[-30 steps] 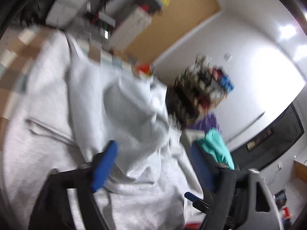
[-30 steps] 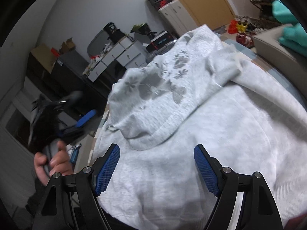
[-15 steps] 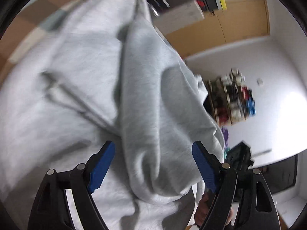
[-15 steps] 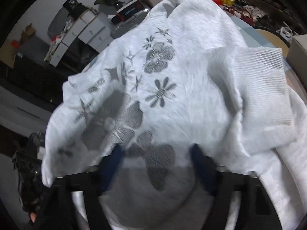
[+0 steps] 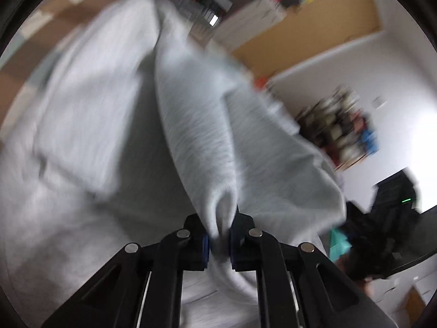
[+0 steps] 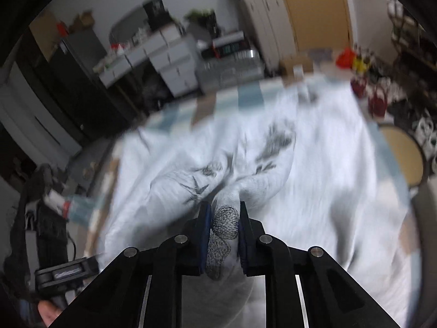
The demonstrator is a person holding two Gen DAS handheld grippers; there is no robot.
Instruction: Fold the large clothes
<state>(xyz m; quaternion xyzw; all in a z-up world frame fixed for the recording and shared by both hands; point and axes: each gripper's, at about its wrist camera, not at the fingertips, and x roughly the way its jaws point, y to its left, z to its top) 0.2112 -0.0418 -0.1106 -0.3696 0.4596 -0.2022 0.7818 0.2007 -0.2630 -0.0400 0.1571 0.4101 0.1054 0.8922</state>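
A large light grey sweatshirt (image 5: 90,125) with dark flower prints (image 6: 275,139) lies spread over a checked surface. In the left wrist view my left gripper (image 5: 220,235) is closing, and its blue pads pinch a raised fold of the grey cloth (image 5: 207,164). In the right wrist view my right gripper (image 6: 224,232) is also closing, with its pads pressed on a bunched, flower-printed part of the sweatshirt (image 6: 222,227). The cloth rises in a ridge away from each grip. The other gripper (image 6: 65,273) shows at the lower left of the right wrist view, held by a hand.
The checked brown, white and blue cover (image 6: 224,101) shows past the sweatshirt's far edge. Grey drawer units (image 6: 169,63) and a wooden door (image 6: 314,11) stand behind. A cluttered shelf (image 5: 341,128) and teal cloth (image 5: 338,243) are at the right of the left wrist view.
Both grippers went from wide open over the sweatshirt to closed on folds of it. The right wrist view swung, so the checked cover's far edge now shows.
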